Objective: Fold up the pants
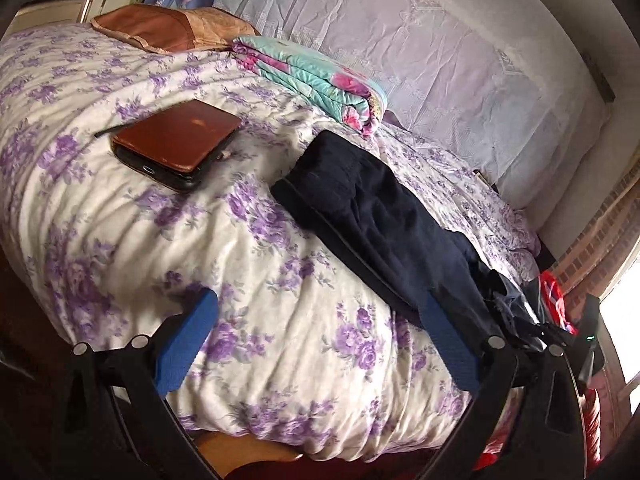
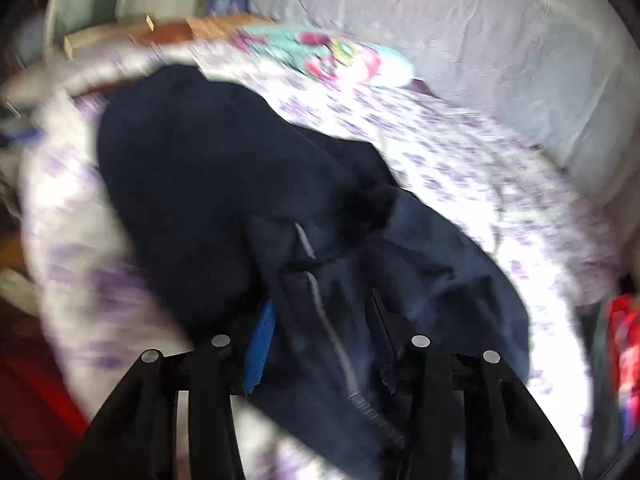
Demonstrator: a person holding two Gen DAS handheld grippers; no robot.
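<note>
Dark navy pants [image 1: 376, 216] lay on the floral quilt [image 1: 120, 220], stretching from centre toward four o'clock, a brown case [image 1: 176, 142] at ten o'clock. The left gripper [image 1: 320, 344] hovered with jaws wide apart, empty. In the blurred right view, pants fabric lay between the right gripper [image 2: 320, 344]'s jaws; whether they clamped it could not be told.

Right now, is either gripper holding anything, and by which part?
Left gripper: open, nothing held. Right gripper: the dark pants have fabric bunched between its fingers, but blur hides whether it is actually gripped.
</note>
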